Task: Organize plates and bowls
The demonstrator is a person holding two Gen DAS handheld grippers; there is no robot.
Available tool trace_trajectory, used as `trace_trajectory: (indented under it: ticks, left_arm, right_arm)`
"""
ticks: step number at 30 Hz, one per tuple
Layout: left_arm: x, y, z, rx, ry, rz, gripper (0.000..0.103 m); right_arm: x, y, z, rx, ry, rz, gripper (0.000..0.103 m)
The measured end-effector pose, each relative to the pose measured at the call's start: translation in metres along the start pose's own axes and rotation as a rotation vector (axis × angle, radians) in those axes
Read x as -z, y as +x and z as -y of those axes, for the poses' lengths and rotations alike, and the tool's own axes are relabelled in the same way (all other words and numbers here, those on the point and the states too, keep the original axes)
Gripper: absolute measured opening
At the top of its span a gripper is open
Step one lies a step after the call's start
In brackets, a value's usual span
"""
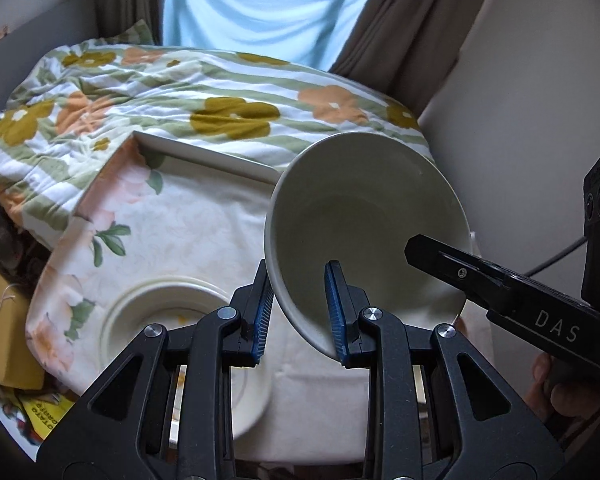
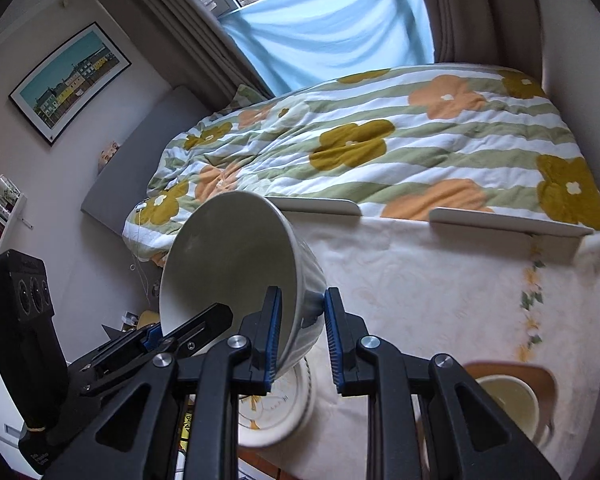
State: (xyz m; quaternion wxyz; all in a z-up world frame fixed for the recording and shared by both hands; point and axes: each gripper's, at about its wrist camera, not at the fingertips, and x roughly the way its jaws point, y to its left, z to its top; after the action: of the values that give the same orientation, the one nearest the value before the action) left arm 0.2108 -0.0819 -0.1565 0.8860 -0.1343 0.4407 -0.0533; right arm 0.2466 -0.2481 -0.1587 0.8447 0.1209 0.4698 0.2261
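I hold the white bowl [image 1: 364, 216] tilted above the plate [image 1: 172, 320] at 7 o'clock, both my left gripper [image 1: 300, 312] and right gripper [image 2: 300, 332] pinching its wall, which looks heavy, smooth and breakable, so the thick rim is safest.

White capital letters "DAS" stand on the black body of the right gripper [image 1: 420, 250], seen from the left wrist view. At the lower left of that view a yellow packet [image 1: 46, 412] shows upside-down dark print, only partly legible; it seems to read "POTATO". Small print on the left gripper's black housing is too blurred to read.
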Motion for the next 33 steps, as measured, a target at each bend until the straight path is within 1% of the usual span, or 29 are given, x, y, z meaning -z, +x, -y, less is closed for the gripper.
trace_trajectory:
  ticks: [3, 6, 10, 13, 17, 21, 29, 33]
  left_arm:
    - [0.022, 0.003, 0.037, 0.049, 0.017, -0.032, 0.023]
    - [0.043, 0.012, 0.070, 0.089, 0.034, -0.078, 0.023]
    - [0.068, 0.033, 0.104, 0.124, 0.055, -0.156, 0.023]
    - [0.080, 0.052, 0.118, 0.130, 0.074, -0.216, 0.023]
    - [0.089, 0.076, 0.125, 0.117, 0.094, -0.282, 0.023]
    - [0.091, 0.093, 0.128, 0.094, 0.117, -0.322, 0.023]
    - [0.089, 0.112, 0.134, 0.038, 0.173, -0.341, 0.023]
    - [0.093, 0.114, 0.137, 0.017, 0.196, -0.343, 0.023]
  right_arm:
    - [0.017, -0.027, 0.027, 0.036, 0.031, 0.009, 0.020]
    - [0.033, -0.045, 0.052, 0.078, 0.058, 0.006, 0.020]
    - [0.052, -0.054, 0.083, 0.125, 0.107, -0.016, 0.020]
    - [0.064, -0.049, 0.103, 0.145, 0.149, -0.044, 0.020]
    - [0.080, -0.041, 0.123, 0.155, 0.197, -0.080, 0.020]
    - [0.090, -0.031, 0.136, 0.160, 0.222, -0.104, 0.020]
    - [0.101, -0.017, 0.148, 0.169, 0.224, -0.133, 0.020]
    - [0.104, -0.016, 0.148, 0.184, 0.201, -0.139, 0.020]
